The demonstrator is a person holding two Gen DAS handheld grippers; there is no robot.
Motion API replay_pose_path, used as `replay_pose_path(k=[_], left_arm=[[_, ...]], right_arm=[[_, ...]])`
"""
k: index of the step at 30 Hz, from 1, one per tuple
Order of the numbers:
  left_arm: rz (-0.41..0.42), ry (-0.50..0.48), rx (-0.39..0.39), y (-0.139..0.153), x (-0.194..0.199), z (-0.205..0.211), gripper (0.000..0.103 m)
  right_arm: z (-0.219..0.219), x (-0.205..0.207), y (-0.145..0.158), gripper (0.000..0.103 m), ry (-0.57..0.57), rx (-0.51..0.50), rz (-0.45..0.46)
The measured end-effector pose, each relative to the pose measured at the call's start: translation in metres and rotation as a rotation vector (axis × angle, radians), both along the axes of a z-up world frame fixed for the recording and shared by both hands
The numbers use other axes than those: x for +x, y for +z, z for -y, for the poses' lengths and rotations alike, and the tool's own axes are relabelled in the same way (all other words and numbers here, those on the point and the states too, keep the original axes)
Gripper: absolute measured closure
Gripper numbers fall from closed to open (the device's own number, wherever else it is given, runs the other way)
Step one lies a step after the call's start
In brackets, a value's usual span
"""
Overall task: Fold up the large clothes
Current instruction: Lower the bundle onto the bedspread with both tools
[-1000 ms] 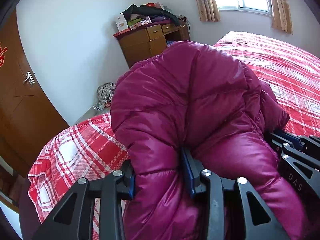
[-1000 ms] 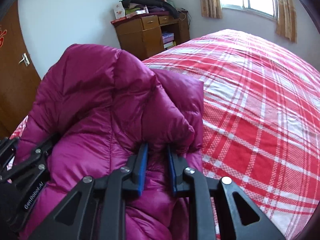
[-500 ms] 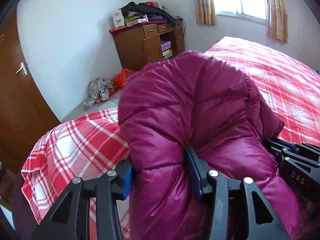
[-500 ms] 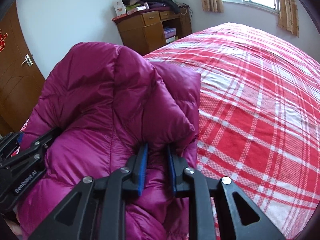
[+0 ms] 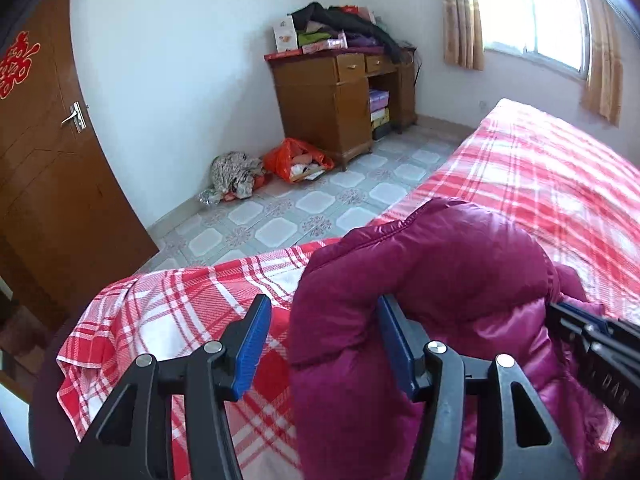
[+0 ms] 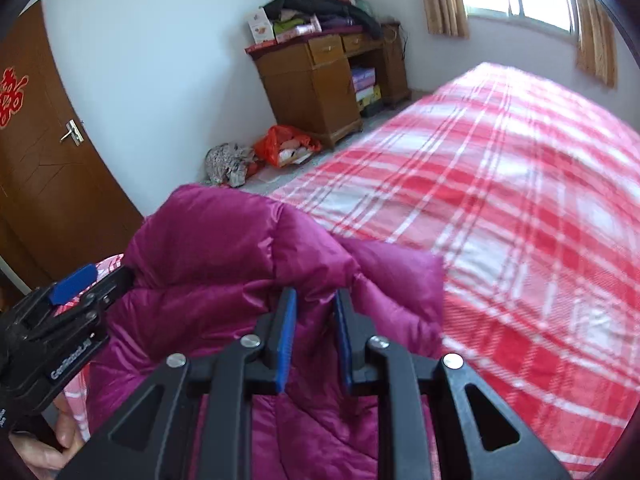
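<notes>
Red-plaid bed [image 6: 520, 208] fills my view beneath both claws, with the magenta down jacket [image 5: 440, 280] bunched at its near corner, its bulk running from my left toward my right. My left claw [image 5: 320, 340] stands wide apart, one blue pad against the padded fold and the other clear over the sheet. My right claw [image 6: 316, 332] is clamped on a ridge of the jacket, so I judge it the arm placed to carry the fold toward the bed's middle

A wooden desk [image 5: 332, 100] piled with clothes stands by the wall; an orange bag [image 5: 298, 158] lies on the tiled floor [image 5: 320, 204] near a brown door [image 5: 52, 184].
</notes>
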State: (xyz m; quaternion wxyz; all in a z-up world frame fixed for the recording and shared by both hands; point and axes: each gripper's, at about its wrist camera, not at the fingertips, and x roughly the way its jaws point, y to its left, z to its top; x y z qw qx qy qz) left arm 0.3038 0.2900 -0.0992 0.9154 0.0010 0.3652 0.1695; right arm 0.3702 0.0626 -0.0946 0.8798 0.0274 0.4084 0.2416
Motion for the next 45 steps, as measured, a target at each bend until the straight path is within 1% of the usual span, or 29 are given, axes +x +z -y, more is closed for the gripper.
replay_pose_path(k=[2, 4, 9, 13, 18, 20, 22, 23, 25, 27, 28, 31, 32, 34, 37, 40, 45], left_arm=[[-0.026, -0.011, 0.016, -0.010, 0.009, 0.006, 0.046], [-0.035, -0.018, 0.036, -0.016, 0.016, 0.010, 0.046], [-0.046, -0.023, 0.026, -0.029, 0.025, 0.013, 0.046], [-0.061, -0.020, 0.000, -0.039, 0.028, 0.009, 0.046], [-0.075, -0.028, 0.034, -0.039, 0.027, 0.015, 0.046], [-0.088, -0.031, 0.048, -0.035, 0.021, 0.015, 0.043], [-0.093, -0.025, 0.069, -0.026, 0.007, 0.016, 0.043], [-0.083, -0.022, 0.062, -0.022, -0.002, 0.015, 0.043], [-0.055, -0.015, 0.031, -0.011, -0.026, 0.014, 0.043], [-0.043, -0.017, 0.014, -0.005, -0.050, 0.017, 0.043], [-0.036, -0.021, 0.014, -0.004, -0.063, 0.020, 0.043], [-0.030, -0.009, 0.040, -0.004, -0.101, 0.031, 0.043], [-0.027, -0.003, 0.037, -0.005, -0.110, 0.031, 0.043], [-0.029, 0.001, 0.006, -0.010, -0.130, 0.035, 0.043], [-0.028, 0.025, 0.008, -0.014, -0.148, 0.039, 0.043], [-0.045, 0.037, 0.021, -0.017, -0.164, 0.044, 0.043], [-0.064, 0.025, 0.002, -0.015, -0.188, 0.046, 0.043]], right_arm=[[-0.001, 0.003, -0.012, 0.082, -0.011, 0.001, -0.013], [0.003, 0.005, -0.021, 0.082, -0.021, 0.014, -0.017], [0.008, 0.013, -0.032, 0.084, -0.027, 0.034, -0.041], [0.006, 0.012, -0.034, 0.085, -0.039, 0.020, -0.022], [0.001, 0.012, -0.035, 0.085, -0.048, -0.018, -0.006], [0.002, 0.006, -0.031, 0.083, -0.053, -0.046, -0.002], [0.006, -0.010, -0.020, 0.081, -0.053, -0.071, 0.020], [0.010, -0.019, -0.014, 0.076, -0.054, -0.070, 0.036], [0.021, -0.043, -0.004, 0.072, -0.059, -0.046, 0.079], [0.031, -0.063, -0.001, 0.067, -0.057, -0.025, 0.101], [0.034, -0.074, 0.000, 0.065, -0.054, -0.018, 0.102], [0.040, -0.098, -0.002, 0.064, -0.038, -0.018, 0.095], [0.043, -0.105, -0.003, 0.064, -0.036, -0.022, 0.095], [0.050, -0.120, -0.006, 0.063, -0.040, -0.012, 0.093], [0.056, -0.132, -0.011, 0.055, -0.056, -0.007, 0.073], [0.060, -0.145, -0.013, 0.055, -0.063, -0.021, 0.075], [0.065, -0.162, -0.013, 0.055, -0.077, -0.045, 0.051]])
